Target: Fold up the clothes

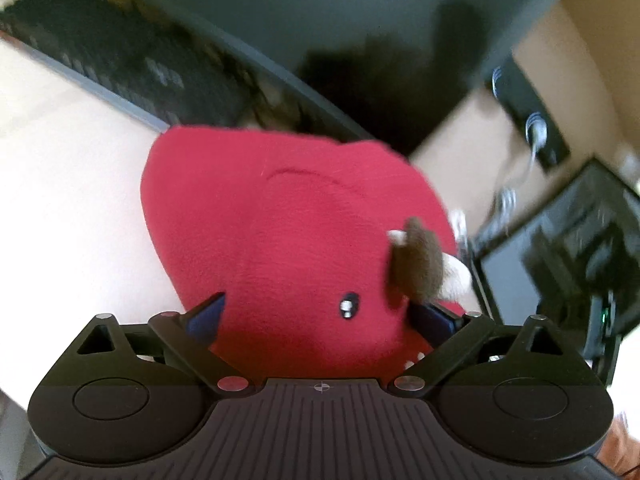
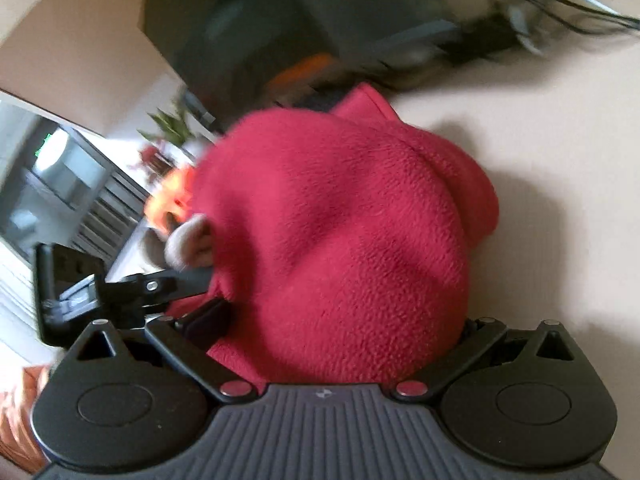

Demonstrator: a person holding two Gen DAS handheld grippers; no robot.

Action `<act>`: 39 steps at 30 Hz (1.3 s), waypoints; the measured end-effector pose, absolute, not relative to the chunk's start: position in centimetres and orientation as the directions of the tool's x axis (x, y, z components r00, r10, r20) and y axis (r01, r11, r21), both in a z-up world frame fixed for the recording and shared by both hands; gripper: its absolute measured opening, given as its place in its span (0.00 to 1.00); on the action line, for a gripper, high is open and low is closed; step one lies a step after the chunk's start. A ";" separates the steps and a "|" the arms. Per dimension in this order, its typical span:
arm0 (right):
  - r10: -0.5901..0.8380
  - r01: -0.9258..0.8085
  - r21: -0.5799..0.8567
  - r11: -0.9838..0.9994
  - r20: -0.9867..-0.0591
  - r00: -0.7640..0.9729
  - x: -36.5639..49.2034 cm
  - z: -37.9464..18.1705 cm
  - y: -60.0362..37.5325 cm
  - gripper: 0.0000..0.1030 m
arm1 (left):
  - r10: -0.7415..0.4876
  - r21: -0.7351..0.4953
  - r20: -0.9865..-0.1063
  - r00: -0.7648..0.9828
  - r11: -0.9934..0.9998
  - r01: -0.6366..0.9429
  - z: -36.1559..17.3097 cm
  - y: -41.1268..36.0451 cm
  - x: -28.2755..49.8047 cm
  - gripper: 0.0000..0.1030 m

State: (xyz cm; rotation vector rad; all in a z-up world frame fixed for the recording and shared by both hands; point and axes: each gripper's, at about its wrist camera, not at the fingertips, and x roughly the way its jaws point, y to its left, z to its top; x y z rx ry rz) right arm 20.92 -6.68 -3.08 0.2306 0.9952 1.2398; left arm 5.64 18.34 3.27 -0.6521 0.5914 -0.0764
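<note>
While both grippers, left and right, are gripping the bunched red fleece aloft, folding is looking unfinished.

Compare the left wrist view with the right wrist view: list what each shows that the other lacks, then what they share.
Left wrist only: a button eye and brown ear sewn on the red fleece garment.
Right wrist only: the left gripper reaching into the fleece, and a plant.
Both: the red fleece garment between open fingers, over a pale table.
</note>
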 end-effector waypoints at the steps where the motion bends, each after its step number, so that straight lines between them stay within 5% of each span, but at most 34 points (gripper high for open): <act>1: 0.875 -0.684 0.643 0.345 -0.484 -0.014 20.9 -2.9 -5.5 1.00 | -0.232 -0.577 -0.475 0.849 0.810 -0.101 4.1 19.4 5.7 0.96; 7: 0.935 -0.713 0.659 0.239 -0.356 -0.015 20.8 -1.6 1.6 1.00 | -0.136 -0.456 -0.461 0.877 0.884 -0.102 5.4 25.3 8.4 0.97; 11: 0.909 -0.723 0.620 0.305 -0.415 0.028 20.9 -3.5 4.7 1.00 | -0.106 -0.382 -0.527 0.843 0.916 -0.124 3.2 27.3 10.2 0.97; 19: 0.816 -0.831 0.378 0.408 -0.559 0.146 18.1 -3.0 0.8 1.00 | -0.045 -0.327 -0.524 0.850 0.933 -0.152 3.6 23.5 2.4 0.96; 28: 0.693 -0.891 0.123 0.438 -0.677 0.248 12.7 -3.4 -5.0 1.00 | 0.064 -0.212 -0.668 0.741 0.939 -0.272 1.2 17.0 -2.2 0.96; 33: 0.710 -0.899 0.061 0.434 -0.637 0.300 12.8 -1.0 -4.9 1.00 | 0.037 -0.223 -0.628 0.777 0.948 -0.225 3.0 16.0 -2.4 0.96; 39: 0.819 -0.886 0.210 0.412 -0.512 0.260 15.9 3.6 -3.7 1.00 | -0.055 -0.279 -0.581 0.812 0.951 -0.135 4.3 15.8 -1.4 0.96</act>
